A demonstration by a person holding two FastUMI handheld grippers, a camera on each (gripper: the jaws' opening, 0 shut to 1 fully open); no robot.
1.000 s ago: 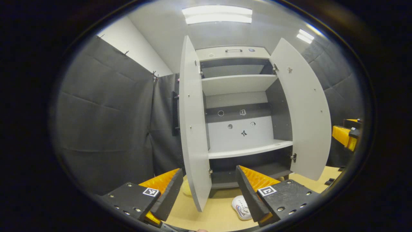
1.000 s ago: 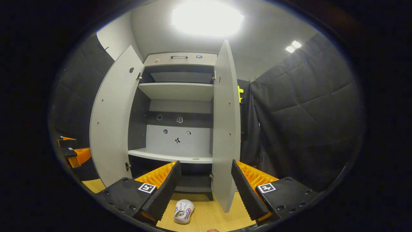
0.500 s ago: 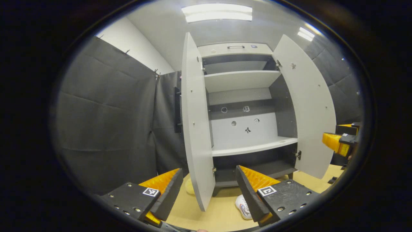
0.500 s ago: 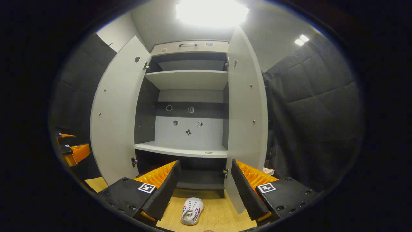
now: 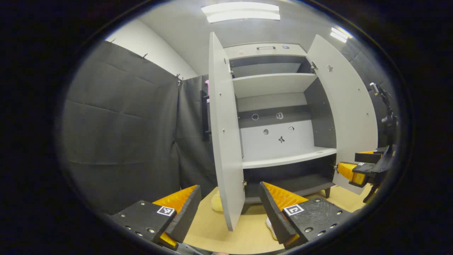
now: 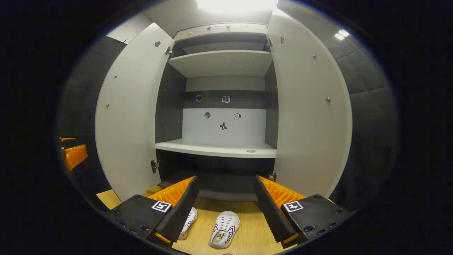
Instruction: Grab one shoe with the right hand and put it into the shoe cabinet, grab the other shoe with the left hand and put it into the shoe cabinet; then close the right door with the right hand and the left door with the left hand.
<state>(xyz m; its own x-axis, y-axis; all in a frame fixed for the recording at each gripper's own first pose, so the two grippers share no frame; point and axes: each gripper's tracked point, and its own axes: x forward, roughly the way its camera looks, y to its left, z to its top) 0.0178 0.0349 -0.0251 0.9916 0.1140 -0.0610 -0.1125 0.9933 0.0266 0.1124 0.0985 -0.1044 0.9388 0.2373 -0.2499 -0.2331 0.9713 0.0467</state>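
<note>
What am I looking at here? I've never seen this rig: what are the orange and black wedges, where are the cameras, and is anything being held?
The wedges are the fingers of two handheld grippers; a person carries one in each hand. Each round picture comes from a camera riding on one gripper, looking forward past its own fingers.

In the left gripper view, the left gripper is open and empty, facing the edge of the cabinet's left door. The right gripper shows farther off.

In the right gripper view, the right gripper is open and empty, facing the open shoe cabinet. Two white shoes lie on the wooden floor in front: one shoe between the fingers, the other shoe partly hidden.
</note>
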